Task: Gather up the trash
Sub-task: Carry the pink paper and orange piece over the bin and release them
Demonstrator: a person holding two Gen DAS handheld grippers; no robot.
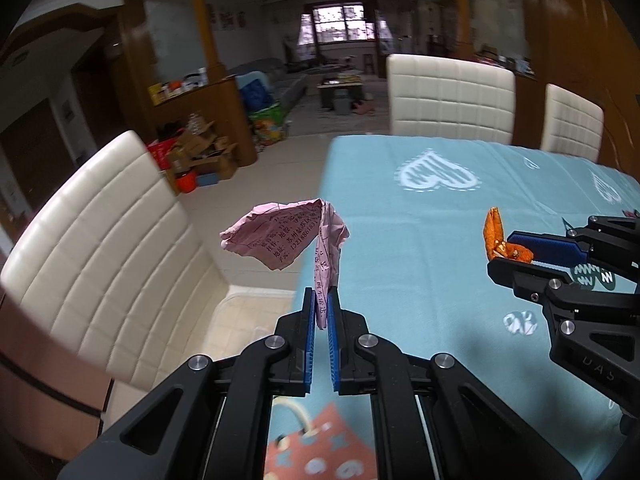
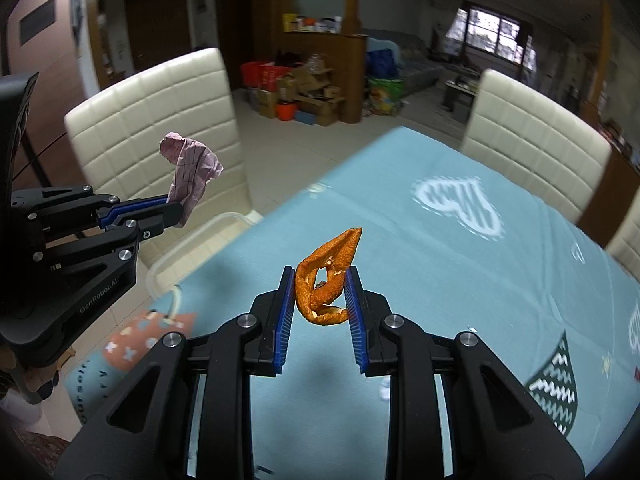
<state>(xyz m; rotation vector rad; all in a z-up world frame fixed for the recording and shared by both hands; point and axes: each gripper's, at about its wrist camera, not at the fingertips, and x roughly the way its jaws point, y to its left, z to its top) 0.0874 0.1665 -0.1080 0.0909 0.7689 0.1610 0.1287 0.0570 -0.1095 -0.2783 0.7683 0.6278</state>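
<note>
Both hand-held grippers are up above a table (image 2: 460,264) draped in a pale blue cloth printed with hearts, each one clamped on a scrap of rubbish. Cream padded chairs (image 1: 104,248) ring the table, and a long room with a far window sits behind.

From the left wrist view, the left gripper (image 1: 321,300) has its blue pads nearly together, pinching the tail of a crumpled pink paper slip (image 1: 288,236) that fans out over the table's edge, above the gap between cloth and chair seat. Printed characters on the slip's face are readable only in this view; the right wrist view catches its gridded back instead (image 2: 191,168).

That right wrist view shows the right gripper (image 2: 320,294) head-on, jaws partly closed with both pads pressing the sides of a curled orange peel (image 2: 326,276), held clear of the cloth. In the left wrist view the same gripper (image 1: 502,250) comes in side-on from the right edge, so the peel (image 1: 496,232) shows only as a narrow strip at its tip

Only the right view shows the left gripper's body, and fingers gripping its handle at the bottom left corner
</note>
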